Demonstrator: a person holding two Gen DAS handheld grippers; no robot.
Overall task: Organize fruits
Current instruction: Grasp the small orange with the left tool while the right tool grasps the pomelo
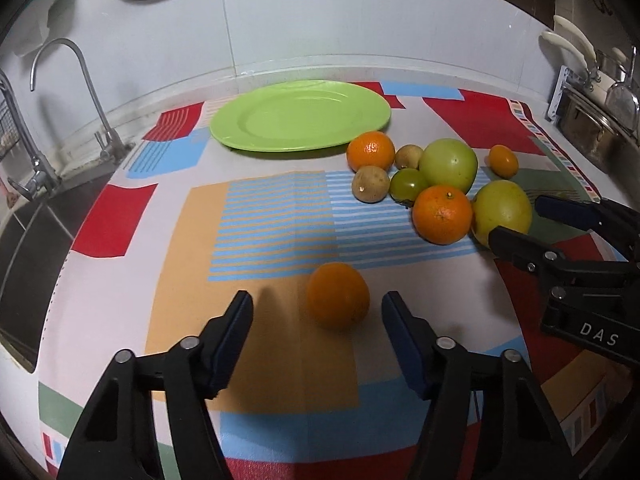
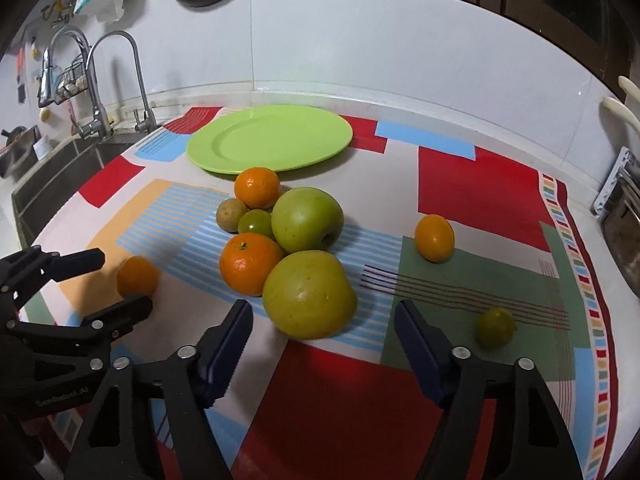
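Observation:
A green plate (image 1: 300, 116) lies empty at the back of the patterned cloth; it also shows in the right wrist view (image 2: 268, 140). My left gripper (image 1: 316, 312) is open, with a lone orange (image 1: 338, 294) between its fingertips, not gripped. That orange also shows in the right wrist view (image 2: 137, 277). My right gripper (image 2: 322, 318) is open just in front of a yellow-green apple (image 2: 309, 294). The apple heads a cluster with two oranges (image 2: 250, 264), a green apple (image 2: 307, 219), a small green fruit and brown fruits.
A small orange fruit (image 2: 434, 238) and a small green fruit (image 2: 495, 327) lie apart on the right. A sink with taps (image 1: 52, 120) is at the left. A rack with pots (image 1: 592, 120) stands at the right. The wall runs behind the plate.

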